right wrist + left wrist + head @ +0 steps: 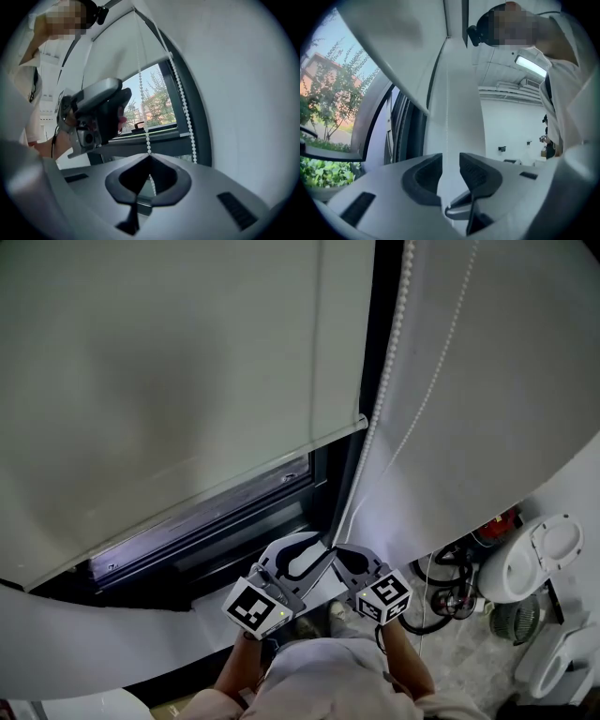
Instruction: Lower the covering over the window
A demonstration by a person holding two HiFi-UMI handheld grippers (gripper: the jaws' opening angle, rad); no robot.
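Pale blind [169,381] before me covers most of the window [216,512], leaving a low strip bare; white bead chain [396,334] hangs just right of the window.

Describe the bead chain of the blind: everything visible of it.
The bead chain is a string of small white beads, plastic by the look, hanging in two strands beside the dark window frame. One strand follows the frame; the other slants down, taut, into the shut tips of the right tool, which pinch it.
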